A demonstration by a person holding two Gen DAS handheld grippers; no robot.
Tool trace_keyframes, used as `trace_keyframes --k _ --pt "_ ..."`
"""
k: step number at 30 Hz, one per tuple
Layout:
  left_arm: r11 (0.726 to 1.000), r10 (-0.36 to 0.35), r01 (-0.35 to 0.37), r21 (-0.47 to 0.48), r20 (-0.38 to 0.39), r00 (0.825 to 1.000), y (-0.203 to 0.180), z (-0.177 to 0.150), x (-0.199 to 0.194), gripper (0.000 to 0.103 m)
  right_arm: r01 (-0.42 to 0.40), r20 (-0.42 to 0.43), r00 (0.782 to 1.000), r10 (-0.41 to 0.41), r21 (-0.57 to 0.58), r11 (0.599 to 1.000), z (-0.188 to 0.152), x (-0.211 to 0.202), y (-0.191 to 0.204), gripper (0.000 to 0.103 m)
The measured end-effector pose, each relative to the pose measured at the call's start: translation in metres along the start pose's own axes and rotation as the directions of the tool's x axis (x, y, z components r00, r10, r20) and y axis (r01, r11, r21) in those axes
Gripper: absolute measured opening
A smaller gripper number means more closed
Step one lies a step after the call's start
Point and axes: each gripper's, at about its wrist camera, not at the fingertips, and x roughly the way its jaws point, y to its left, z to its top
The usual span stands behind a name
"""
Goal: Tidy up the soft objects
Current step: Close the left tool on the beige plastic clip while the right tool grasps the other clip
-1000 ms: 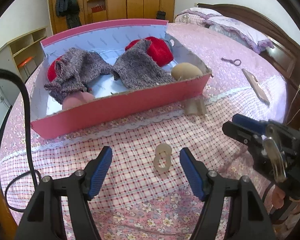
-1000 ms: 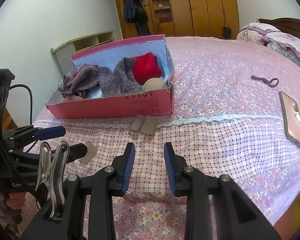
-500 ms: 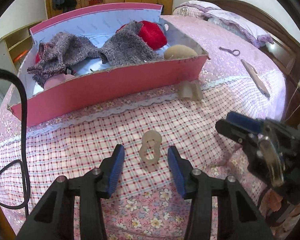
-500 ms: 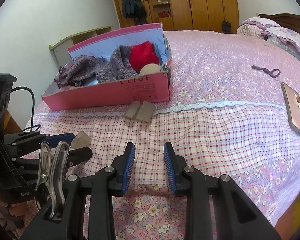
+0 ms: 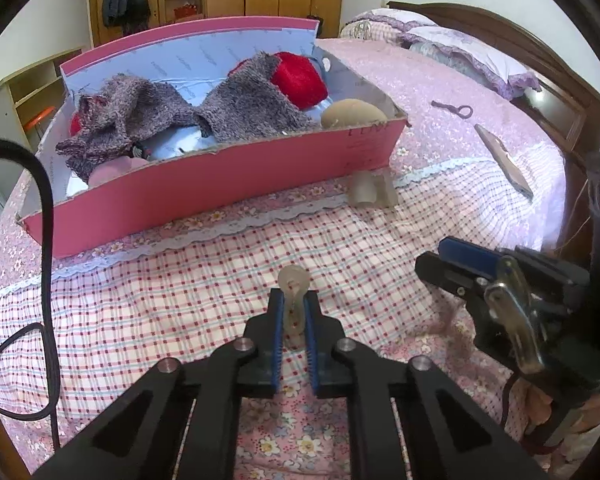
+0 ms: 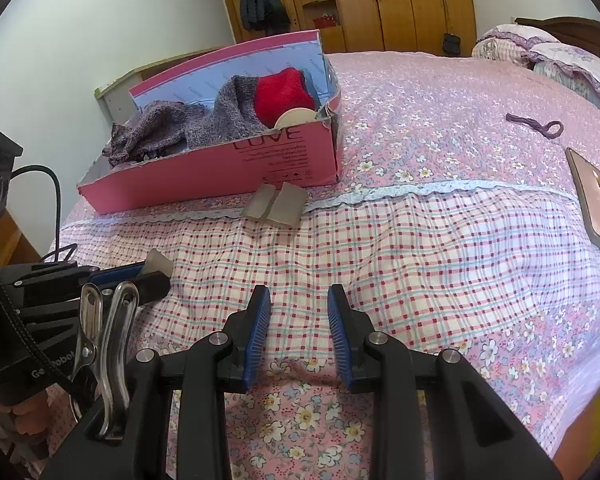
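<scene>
Left gripper (image 5: 294,320) closed since a second ago, jaws just drawn together, now pinching translucent soft ring piece (image 5: 293,292) on checked bedspread (image 5: 180,300); previously spread either side of it. Right gripper (image 6: 299,332) unchanged, partly spread, nothing between pads, hovering over bedspread. Beyond: second translucent piece (image 5: 370,194) just beside pink box (image 5: 204,188) front wall. Box holding grey knitted socks (image 5: 236,108), red plush (image 5: 298,78), beige round item (image 5: 352,114). Phone (image 6: 594,196) and purple hair tie (image 6: 536,124) well apart, right

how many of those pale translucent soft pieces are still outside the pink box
2: one translucent piece pinched in the left tongs, one translucent pair on the bedspread against the pink box. Others may be hidden.
</scene>
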Motion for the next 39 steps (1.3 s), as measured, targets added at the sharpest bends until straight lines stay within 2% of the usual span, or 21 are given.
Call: trace_keyframes --k 11,13,16,23,35,39 --pt "0.996 0.032 -0.030 -0.085 0.025 0.999 0.033 0.001 -0.011 0.010 -0.024 -0.004 1.000 0.024 0.030 0.999 0.021 0.009 0.006 0.031" --pt "0.994 0.035 -0.032 -0.102 0.030 0.999 0.039 0.001 -0.012 0.010 -0.027 -0.010 1.000 0.027 0.044 0.999 0.026 0.014 0.006 0.040" --pt "0.992 0.052 -0.047 -0.118 0.040 0.998 0.047 0.001 -0.014 0.010 -0.021 -0.002 1.000 0.021 0.068 0.997 0.033 0.018 0.008 0.045" --pt "0.987 0.064 -0.055 -0.153 0.050 0.997 0.063 -0.001 -0.017 0.010 -0.028 -0.013 0.999 0.030 0.137 0.990 0.048 0.032 0.007 0.046" --pt "0.984 0.041 -0.033 -0.172 0.046 0.998 0.069 -0.005 -0.014 0.010 0.043 -0.005 0.999 -0.043 0.072 0.996 0.057 0.052 0.028 0.045" --pt "0.984 0.038 -0.029 -0.175 0.046 0.998 0.069 -0.005 -0.013 0.010 0.059 0.000 0.998 -0.059 0.073 0.996 0.057 0.054 0.028 0.037"
